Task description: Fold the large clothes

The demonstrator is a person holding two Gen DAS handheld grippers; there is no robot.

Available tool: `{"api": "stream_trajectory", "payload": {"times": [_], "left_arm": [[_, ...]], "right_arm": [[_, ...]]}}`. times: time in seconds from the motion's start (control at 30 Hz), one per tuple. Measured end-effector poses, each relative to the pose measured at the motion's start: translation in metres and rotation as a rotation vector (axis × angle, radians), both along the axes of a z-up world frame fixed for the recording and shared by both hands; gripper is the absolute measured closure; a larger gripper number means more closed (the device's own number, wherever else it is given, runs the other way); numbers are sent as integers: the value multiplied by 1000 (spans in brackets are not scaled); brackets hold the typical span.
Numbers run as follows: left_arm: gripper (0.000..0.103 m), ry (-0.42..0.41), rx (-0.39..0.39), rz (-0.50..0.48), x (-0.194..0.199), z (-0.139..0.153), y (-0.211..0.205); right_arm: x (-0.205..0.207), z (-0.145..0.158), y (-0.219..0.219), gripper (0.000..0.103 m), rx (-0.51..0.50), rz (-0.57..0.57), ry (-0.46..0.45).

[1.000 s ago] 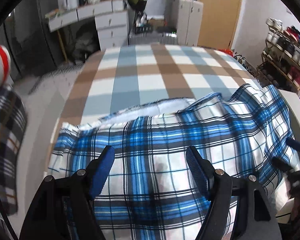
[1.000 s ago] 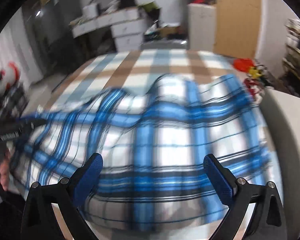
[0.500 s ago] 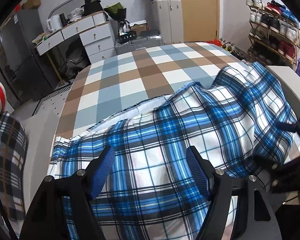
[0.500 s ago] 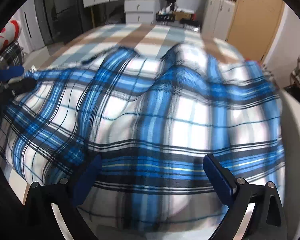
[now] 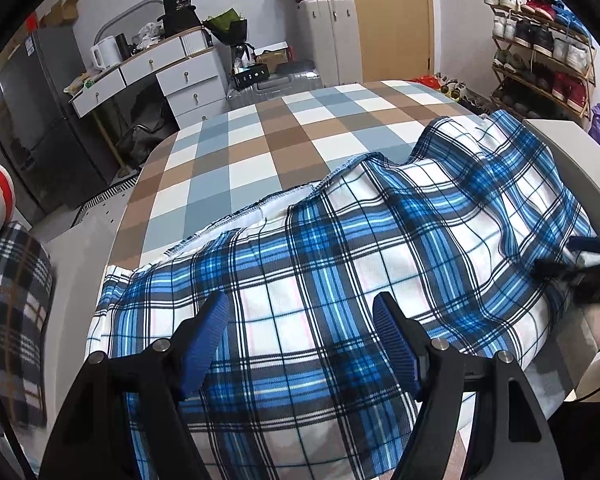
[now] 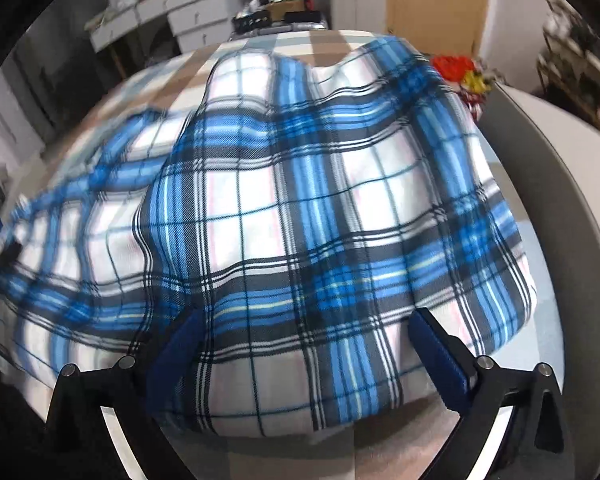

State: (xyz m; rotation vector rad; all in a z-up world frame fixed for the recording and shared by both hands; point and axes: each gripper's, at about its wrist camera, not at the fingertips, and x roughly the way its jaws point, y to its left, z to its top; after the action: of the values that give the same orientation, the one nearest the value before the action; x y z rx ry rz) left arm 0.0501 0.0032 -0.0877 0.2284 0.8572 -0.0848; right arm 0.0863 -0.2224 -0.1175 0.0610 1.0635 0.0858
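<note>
Blue-and-white plaid garment [image 5: 340, 264]: it lies spread across the near end of the bed, rumpled into ridges, with a white inner layer showing along its far hem.
Bed cover [image 5: 284, 148]: brown, grey-blue and white checks, bare beyond the garment.
Your left gripper [image 5: 302, 320]: its blue-padded fingers [image 5: 206, 336] stand wide apart above the cloth, and nothing is pinched between them.
Your right gripper [image 6: 306, 334]: its fingers [image 6: 436, 350] also stand wide, with the cloth's near fold bulging between them; you cannot tell from the blur whether the pads touch it. In the left wrist view it shows at the garment's right edge [image 5: 588, 260].
Pillow [image 5: 12, 320]: dark plaid, left of the bed.
Shoe rack [image 5: 540, 48]: against the right wall.
Dresser [image 5: 160, 76]: white drawers beyond the bed.
</note>
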Motion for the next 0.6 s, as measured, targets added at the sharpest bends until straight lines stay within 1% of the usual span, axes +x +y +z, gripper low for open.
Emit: {"api": "stream_trajectory", "payload": {"times": [0.1, 0.13, 0.17, 0.27, 0.37, 0.43, 0.5, 0.57, 0.6], "left_arm": [[32, 3, 7, 13, -1, -1, 2], [32, 7, 3, 18, 0, -1, 3], [32, 16, -4, 22, 0, -2, 4], [32, 36, -23, 43, 2, -2, 8], [32, 44, -39, 42, 1, -1, 7], [32, 40, -32, 39, 0, -1, 5], [32, 40, -24, 36, 0, -2, 4], [32, 46, -14, 31, 0, -4, 2], [32, 50, -9, 31, 1, -5, 2]], "right_arm": [[-12, 22, -32, 0, 74, -103, -75], [-15, 25, -41, 0, 103, -130, -84], [-20, 27, -54, 0, 155, -163, -87], [-30, 14, -89, 0, 389, -254, -39], [-32, -5, -108, 0, 641, -282, 33], [-32, -2, -118, 0, 679, -308, 10], [-28, -6, -123, 0, 704, -328, 12], [-24, -4, -127, 0, 693, -341, 14], [-19, -2, -127, 0, 668, -351, 13]]}}
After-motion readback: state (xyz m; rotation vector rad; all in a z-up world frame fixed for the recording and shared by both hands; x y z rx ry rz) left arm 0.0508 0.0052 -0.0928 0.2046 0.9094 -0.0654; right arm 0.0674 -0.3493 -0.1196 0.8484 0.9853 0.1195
